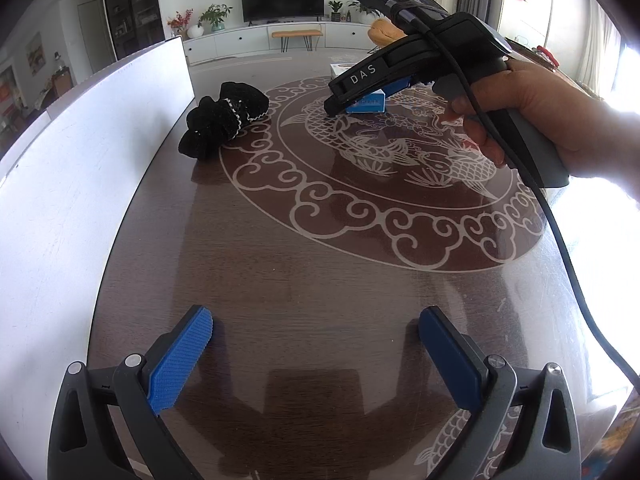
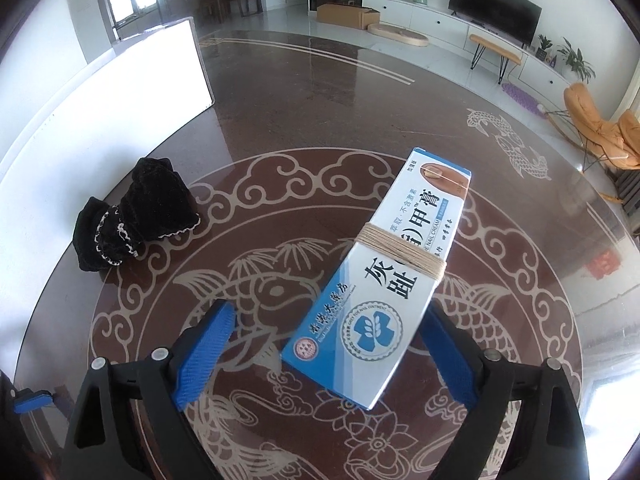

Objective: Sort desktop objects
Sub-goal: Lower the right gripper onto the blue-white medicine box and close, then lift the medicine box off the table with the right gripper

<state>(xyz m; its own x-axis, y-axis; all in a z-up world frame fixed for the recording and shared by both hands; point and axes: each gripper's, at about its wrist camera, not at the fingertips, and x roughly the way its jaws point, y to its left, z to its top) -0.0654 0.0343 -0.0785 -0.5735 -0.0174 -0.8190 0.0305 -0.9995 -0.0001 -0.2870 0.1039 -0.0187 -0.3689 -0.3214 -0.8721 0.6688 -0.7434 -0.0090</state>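
A long white-and-blue box (image 2: 384, 276), wound round its middle with tan string (image 2: 402, 256), is seen tilted above the table (image 2: 320, 92). A crumpled black velvet pouch (image 2: 136, 216) with white trim is laid on the table, well left of the box.

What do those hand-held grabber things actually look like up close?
Each is a black frame with silver pivot pins and two fingers faced with ribbed blue pads. The right gripper has a grey pistol handle, white "DAS" lettering, a black cable and a green light on top.
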